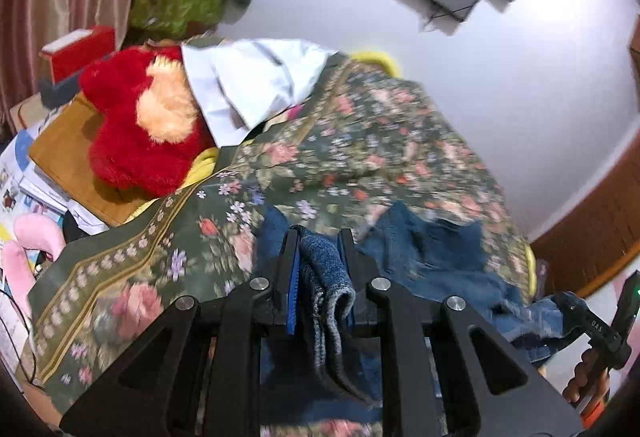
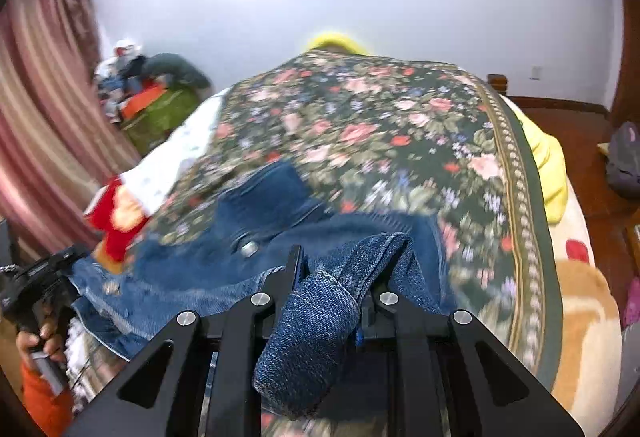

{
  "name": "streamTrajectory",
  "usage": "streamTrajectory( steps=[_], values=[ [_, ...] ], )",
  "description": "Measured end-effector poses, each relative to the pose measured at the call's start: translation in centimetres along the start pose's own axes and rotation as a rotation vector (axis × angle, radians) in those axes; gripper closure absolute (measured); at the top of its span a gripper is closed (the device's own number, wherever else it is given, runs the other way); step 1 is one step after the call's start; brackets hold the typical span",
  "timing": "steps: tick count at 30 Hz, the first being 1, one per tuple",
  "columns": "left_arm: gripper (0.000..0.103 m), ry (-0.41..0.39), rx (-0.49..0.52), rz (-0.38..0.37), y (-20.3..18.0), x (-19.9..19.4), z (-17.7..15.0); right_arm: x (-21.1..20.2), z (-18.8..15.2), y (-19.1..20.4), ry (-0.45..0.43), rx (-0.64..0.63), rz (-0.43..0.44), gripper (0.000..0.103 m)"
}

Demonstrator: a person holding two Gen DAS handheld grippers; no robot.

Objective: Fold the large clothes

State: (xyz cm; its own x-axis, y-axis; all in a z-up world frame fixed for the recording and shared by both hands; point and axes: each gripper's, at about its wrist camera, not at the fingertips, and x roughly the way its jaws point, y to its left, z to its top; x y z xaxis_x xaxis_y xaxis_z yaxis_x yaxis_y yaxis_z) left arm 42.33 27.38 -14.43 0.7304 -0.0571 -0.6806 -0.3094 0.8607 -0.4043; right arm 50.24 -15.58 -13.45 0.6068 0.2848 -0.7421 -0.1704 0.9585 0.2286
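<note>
Blue denim jeans (image 2: 256, 221) at 6 o'clock on floral bedspread (image 2: 400, 125), left gripper (image 1: 318, 241) and right gripper (image 2: 332, 261) each clenched on bunched hem, likely for folding.

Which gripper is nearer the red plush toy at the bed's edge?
Left. The left gripper, shut on the blue denim garment, is on the side of the red plush toy; the right gripper, also gripping denim, is farther across the floral bedspread.
</note>
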Motion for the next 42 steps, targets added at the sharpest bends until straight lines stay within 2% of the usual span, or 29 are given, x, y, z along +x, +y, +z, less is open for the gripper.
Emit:
streamTrajectory(
  steps=[3, 8, 14, 17, 25, 28, 30, 31, 33, 34, 37, 42],
  values=[
    [0.086, 0.062, -0.021, 0.048, 0.9, 4.3, 0.0, 4.3, 0.1, -0.7, 0.05, 0.007, -0.027, 0.086],
    [0.085, 0.135, 0.029, 0.146, 2.1, 10.3, -1.5, 9.6, -0.7, -1.6, 0.132, -0.014, -0.051, 0.086],
    [0.08, 0.174, 0.04, 0.162, 2.9, 12.4, -1.8, 10.5, -1.4, -2.8, 0.147, -0.027, 0.011, 0.084],
    [0.08, 0.186, 0.065, 0.175, 2.6, 12.3, -1.8, 10.1, -1.3, -2.7, 0.18, -0.054, 0.031, 0.084],
    [0.075, 0.204, 0.279, 0.293, 0.0, 11.9, -3.2, 7.4, -1.2, -3.3, 0.201, -0.066, 0.063, 0.081],
    [0.07, 0.225, 0.277, 0.304, 0.2, 11.4, -2.9, 6.0, -0.8, -4.0, 0.198, -0.045, 0.071, 0.081],
    [0.035, 0.217, 0.253, 0.363, 0.7, 10.7, -2.4, 4.7, -0.2, -5.0, 0.181, -0.001, 0.069, 0.081],
    [0.031, 0.204, 0.24, 0.399, 1.1, 10.1, -2.1, 3.9, 0.2, -5.4, 0.155, 0.014, 0.017, 0.081],
    [0.029, 0.203, 0.206, 0.37, 1.4, 9.0, -1.9, 1.8, 0.8, -6.1, 0.08, -0.007, -0.149, 0.081],
    [0.029, 0.204, 0.189, 0.35, 1.4, 8.3, -1.9, 1.1, 1.0, -6.2, 0.069, -0.03, -0.176, 0.081],
    [0.03, 0.173, 0.193, 0.331, 0.3, 5.9, -2.0, -1.0, 0.8, -6.2, 0.078, -0.087, -0.183, 0.081],
    [0.03, 0.075, 0.329, 0.339, -3.0, 1.6, -3.1, -4.0, -1.6, -4.3, 0.056, -0.188, -0.149, 0.081]
  ],
)
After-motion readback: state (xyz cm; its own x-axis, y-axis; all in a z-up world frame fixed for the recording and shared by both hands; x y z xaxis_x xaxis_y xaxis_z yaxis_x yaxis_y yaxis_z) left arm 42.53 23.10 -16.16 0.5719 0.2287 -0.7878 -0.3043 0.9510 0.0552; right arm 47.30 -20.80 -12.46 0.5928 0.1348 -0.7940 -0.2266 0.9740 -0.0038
